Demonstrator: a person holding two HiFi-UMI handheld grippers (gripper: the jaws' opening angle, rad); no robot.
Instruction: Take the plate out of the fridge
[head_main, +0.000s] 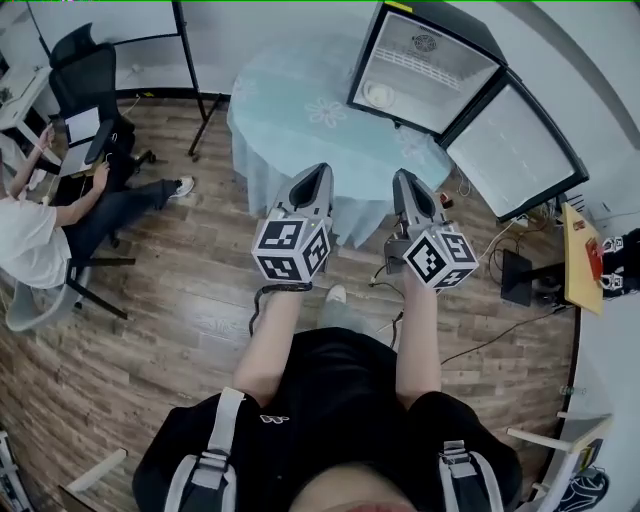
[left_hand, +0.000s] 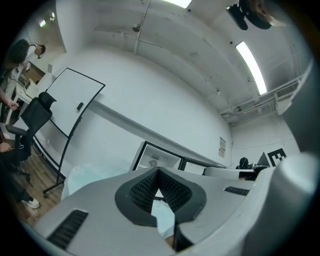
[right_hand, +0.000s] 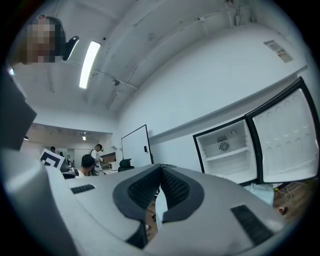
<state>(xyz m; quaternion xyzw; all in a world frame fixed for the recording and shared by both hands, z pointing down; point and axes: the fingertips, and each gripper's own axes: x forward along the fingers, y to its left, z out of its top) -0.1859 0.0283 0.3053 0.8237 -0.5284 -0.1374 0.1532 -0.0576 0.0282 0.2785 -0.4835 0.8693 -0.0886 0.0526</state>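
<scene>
Nearest, at the ends of the person's forearms, the left hand-held gripper (head_main: 318, 176) and the right hand-held gripper (head_main: 404, 180) both have their jaws pressed together on nothing, well short of the fridge (head_main: 430, 62). Its door (head_main: 515, 150) stands open, and the plate (head_main: 379, 95) lies low inside. A clean reach likely means parting one pair of jaws early, pinching the rim and drawing it out level. The fridge seems to sit on the round, blue-clothed surface (head_main: 290, 100). Around it are a wooden floor (head_main: 180, 300), a whiteboard (head_main: 105, 20) and a seated person (head_main: 40, 240).
</scene>
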